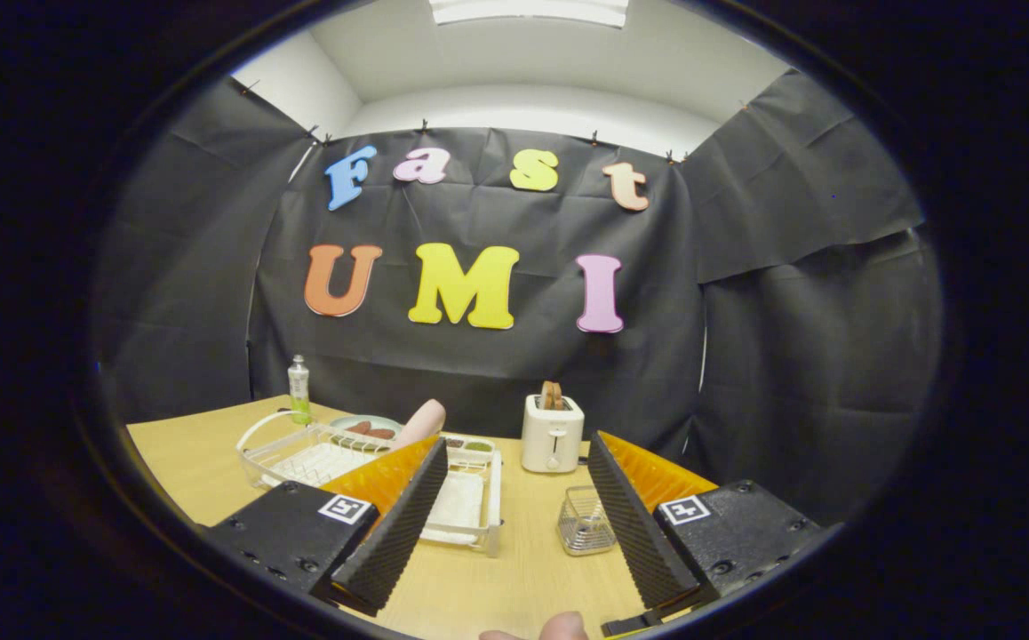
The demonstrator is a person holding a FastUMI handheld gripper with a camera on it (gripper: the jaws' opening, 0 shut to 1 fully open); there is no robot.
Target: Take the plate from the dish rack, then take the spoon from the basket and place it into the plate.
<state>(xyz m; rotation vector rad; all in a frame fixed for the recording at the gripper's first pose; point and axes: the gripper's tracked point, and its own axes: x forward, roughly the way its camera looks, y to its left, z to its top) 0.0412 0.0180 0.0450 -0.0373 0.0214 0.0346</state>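
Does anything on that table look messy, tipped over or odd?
Nothing stands out. The dish rack, toaster with its slice of bread, green bottle and wire basket all sit upright on the table. The gripper is open, holding nothing.

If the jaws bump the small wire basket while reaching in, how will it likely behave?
The wire basket looks thin-meshed and see-through, so probably light and apt to slide on the smooth table. It seems about as tall as wide, so it may tip. The gripper is open, short of it.

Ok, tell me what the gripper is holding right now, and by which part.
Nothing is held. The gripper is open above the bare table, with the dish rack and the wire basket just ahead of its fingers.
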